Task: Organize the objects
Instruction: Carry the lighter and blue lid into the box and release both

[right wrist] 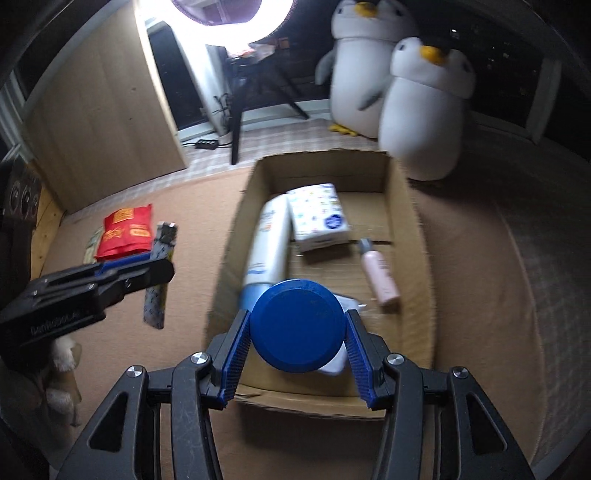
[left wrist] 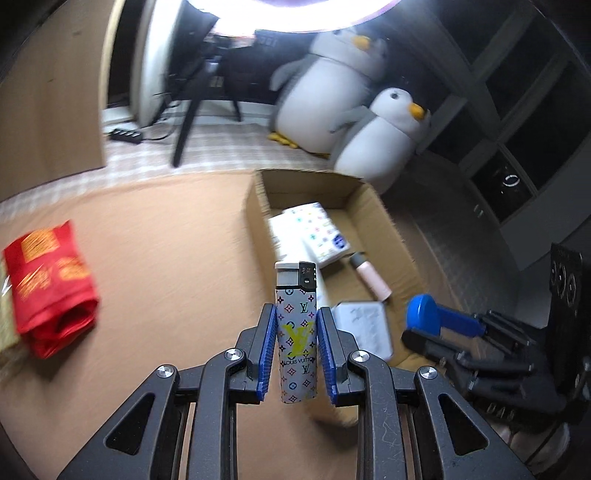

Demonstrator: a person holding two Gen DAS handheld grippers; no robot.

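Left gripper (left wrist: 296,350): blue pads clamped on a patterned lighter (left wrist: 296,332), held upright, cap end up, clear of the tan mat (left wrist: 166,240). In the right wrist view the same lighter hangs in the air left of the cardboard box (right wrist: 410,229), not over it.

Right gripper (right wrist: 297,354): jaws closed on a round blue-capped container (right wrist: 297,325), cap facing the camera. It sits above the near end of the box, inside the line of its walls.

Box contents, near to far: a white bottle (right wrist: 269,240) lying lengthwise along the left wall, its blue end partly hidden behind the held cap; a small pink bottle (right wrist: 380,273) on its side toward the right wall; a white printed packet (right wrist: 317,218) just beside the white bottle's far end. A white flat item (left wrist: 364,325) shows at the near end in the left wrist view; too blurred to identify.

Outside the box: red pouch (left wrist: 48,284) on the mat, well to the left. Two plush penguins (left wrist: 380,140) stand past the far right corner. Tripod legs (left wrist: 184,122) and a ring light (right wrist: 232,14) beyond the mat.
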